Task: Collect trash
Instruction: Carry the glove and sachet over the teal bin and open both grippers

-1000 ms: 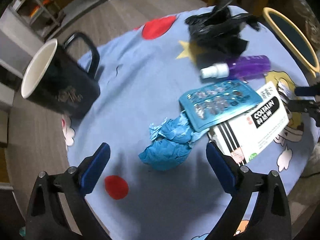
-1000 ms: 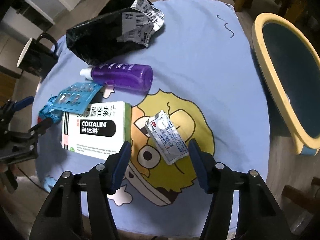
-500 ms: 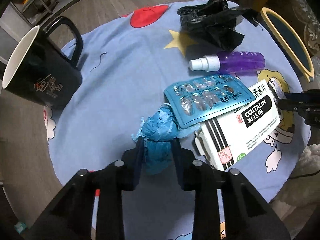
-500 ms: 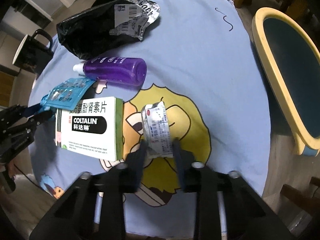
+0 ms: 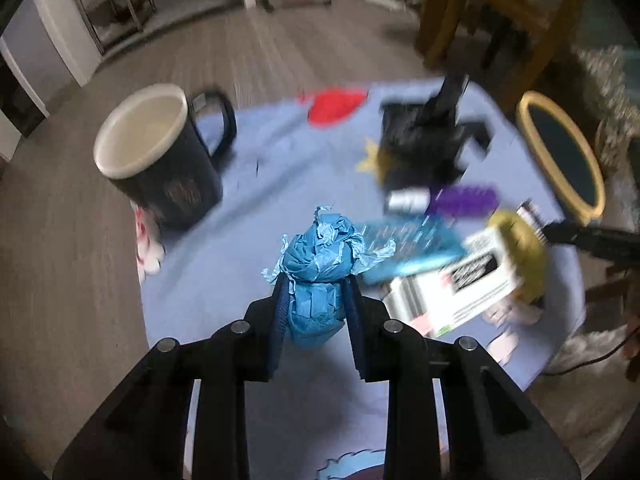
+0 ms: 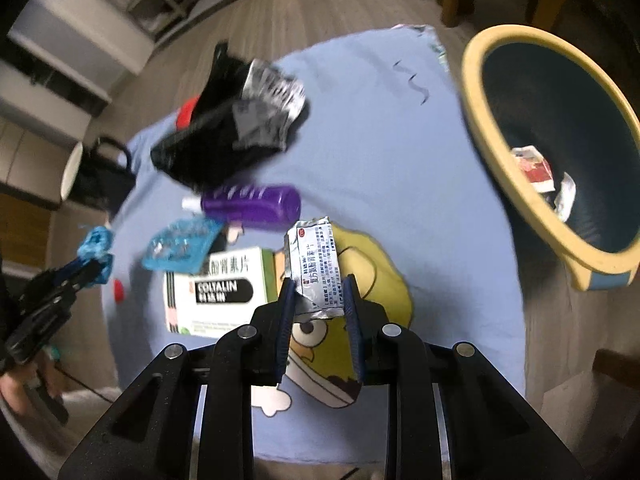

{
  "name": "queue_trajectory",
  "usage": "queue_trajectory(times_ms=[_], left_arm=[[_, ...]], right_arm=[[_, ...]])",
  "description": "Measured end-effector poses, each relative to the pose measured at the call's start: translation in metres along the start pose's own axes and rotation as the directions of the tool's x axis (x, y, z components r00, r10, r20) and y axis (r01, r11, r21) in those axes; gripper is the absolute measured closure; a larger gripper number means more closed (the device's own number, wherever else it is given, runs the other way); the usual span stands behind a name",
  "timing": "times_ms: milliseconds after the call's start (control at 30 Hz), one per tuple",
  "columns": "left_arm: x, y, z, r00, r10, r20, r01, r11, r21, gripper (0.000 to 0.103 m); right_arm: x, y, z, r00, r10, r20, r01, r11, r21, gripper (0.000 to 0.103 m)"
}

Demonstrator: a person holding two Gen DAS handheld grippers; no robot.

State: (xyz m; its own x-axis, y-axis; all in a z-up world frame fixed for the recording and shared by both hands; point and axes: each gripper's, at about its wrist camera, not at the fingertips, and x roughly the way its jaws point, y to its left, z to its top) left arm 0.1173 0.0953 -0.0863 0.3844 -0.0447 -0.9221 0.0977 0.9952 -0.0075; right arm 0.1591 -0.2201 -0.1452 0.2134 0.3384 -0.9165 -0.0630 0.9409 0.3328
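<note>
- Crumpled blue tissue-paper wad [image 5: 316, 276]: light, soft, crushable. Left claw [image 5: 316, 312] is clamped on its lower half, the ruffled top free above the pads; it seems to ride clear of the blue cartoon-print cloth on the round table [image 5: 224, 280]. A mid-body grip suits it; loose flaps would likely tear.
- Silver foil medicine sachet [image 6: 316, 268]: thin, light, slick, bends easily. Right claw [image 6: 318, 312] pinches its lower end, so it stands upright over the yellow cartoon figure near the table's near edge. Judged liable to slip or fold if swung hard.
- Yellow-rimmed dark bin [image 6: 520, 184] sits off the table's right edge, scraps already inside.
- Against a second ago: both claws then stood wide over their pieces lying on the cloth; both are now closed on them and lifted.
</note>
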Motion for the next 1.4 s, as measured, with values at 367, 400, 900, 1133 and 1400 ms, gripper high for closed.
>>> queue_trajectory(times_ms=[367, 400, 900, 1133, 1400], left_arm=[[-0.014, -0.063, 0.032, 0.991, -0.085, 0.101, 0.071, 0.988, 0.138, 0.076], [-0.015, -0.073, 0.035, 0.99, -0.093, 0.104, 0.075, 0.984, 0.163, 0.076], [-0.007, -0.243, 0.097, 0.964, -0.255, 0.079, 0.191, 0.866, 0.461, 0.076], [0.014, -0.315, 0.125, 0.954, -0.29, 0.072, 0.21, 0.822, 0.53, 0.076], [0.029, -0.348, 0.122, 0.953, -0.282, 0.109, 0.173, 0.804, 0.569, 0.023]], right_arm=[[-0.07, -0.033, 0.038, 0.977, 0.083, 0.198, -0.116, 0.98, 0.159, 0.077], [-0.084, -0.04, 0.043, 0.97, 0.081, 0.229, -0.119, 0.98, 0.161, 0.077], [-0.118, -0.145, 0.057, 0.947, -0.138, 0.289, 0.05, 0.955, 0.292, 0.077], [-0.117, -0.17, 0.049, 0.943, -0.126, 0.307, -0.011, 0.913, 0.408, 0.065], [-0.124, -0.186, 0.044, 0.93, -0.121, 0.347, -0.064, 0.876, 0.478, 0.052]])
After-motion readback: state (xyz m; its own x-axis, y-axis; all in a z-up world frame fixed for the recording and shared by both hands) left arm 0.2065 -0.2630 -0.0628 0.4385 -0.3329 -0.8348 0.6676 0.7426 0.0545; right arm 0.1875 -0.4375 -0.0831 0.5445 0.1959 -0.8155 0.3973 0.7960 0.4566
